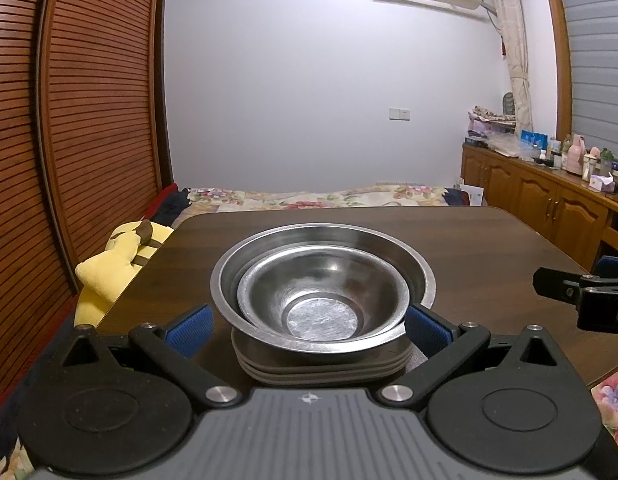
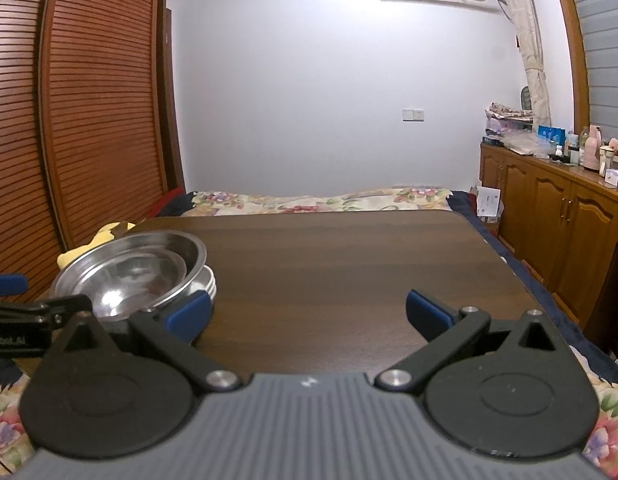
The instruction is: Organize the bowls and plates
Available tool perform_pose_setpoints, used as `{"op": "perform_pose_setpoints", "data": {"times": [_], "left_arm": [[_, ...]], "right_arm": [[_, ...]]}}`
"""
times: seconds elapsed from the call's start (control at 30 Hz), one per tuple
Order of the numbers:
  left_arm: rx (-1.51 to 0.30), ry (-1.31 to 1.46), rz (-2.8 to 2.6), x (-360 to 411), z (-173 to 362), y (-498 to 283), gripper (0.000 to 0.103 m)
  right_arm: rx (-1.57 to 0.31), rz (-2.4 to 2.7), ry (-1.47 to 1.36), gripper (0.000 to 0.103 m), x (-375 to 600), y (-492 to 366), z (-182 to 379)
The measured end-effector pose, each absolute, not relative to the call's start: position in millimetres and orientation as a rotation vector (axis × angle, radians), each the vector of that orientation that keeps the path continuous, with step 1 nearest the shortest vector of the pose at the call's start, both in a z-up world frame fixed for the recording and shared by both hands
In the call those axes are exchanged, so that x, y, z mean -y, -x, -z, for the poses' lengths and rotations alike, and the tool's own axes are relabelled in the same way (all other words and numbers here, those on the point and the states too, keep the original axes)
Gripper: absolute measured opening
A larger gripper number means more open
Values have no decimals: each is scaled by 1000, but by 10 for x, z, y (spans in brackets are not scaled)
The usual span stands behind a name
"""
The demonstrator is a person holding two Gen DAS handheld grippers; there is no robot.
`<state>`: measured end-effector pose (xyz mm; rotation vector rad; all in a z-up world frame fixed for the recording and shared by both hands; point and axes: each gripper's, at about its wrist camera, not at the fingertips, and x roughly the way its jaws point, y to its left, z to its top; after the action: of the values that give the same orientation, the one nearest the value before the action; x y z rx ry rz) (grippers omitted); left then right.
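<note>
My left claw [image 1: 309, 326] is spread wide, and between its blue pads [image 1: 191, 330] stands the stack I am looking at: a small steel bowl [image 1: 321, 300] nested inside a large steel bowl [image 1: 225, 276], both resting on a pile of plates [image 1: 321, 370] on the dark wooden worktop [image 1: 489, 240]. The pile sits right in the mouth of the claw, its near edge close to the claw's body; the right pad looks to lie just beside the big bowl's rim and the left pad stands a little apart from it, so I am not clamped on anything. I hold this claw level, low over the near edge of the worktop, pointing straight across it toward the bed [image 1: 309, 196]. My right claw [image 2: 309, 316] is also released, its pads [image 2: 427, 312] wide apart over bare wood with nothing between them. From it, the stack of bowls [image 2: 129, 272] and plates [image 2: 209, 284] lies off to the left of the left pad, near the worktop's left edge, with the left claw's black finger [image 2: 49, 312] reaching in beside it. This claw too is level, aimed along the worktop toward the bed. A yellow plush toy [image 1: 113, 264] lies just beyond the worktop's left edge.
</note>
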<state>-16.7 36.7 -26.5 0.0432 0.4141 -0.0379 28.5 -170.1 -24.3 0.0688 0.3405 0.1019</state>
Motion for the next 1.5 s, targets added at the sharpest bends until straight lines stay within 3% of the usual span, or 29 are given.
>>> {"op": "perform_pose_setpoints", "data": {"times": [1.5], "left_arm": [[-413,-43,34,-381,260,165,103]], "right_arm": [[-340,-98,-75,103,1714,-271,228]]}}
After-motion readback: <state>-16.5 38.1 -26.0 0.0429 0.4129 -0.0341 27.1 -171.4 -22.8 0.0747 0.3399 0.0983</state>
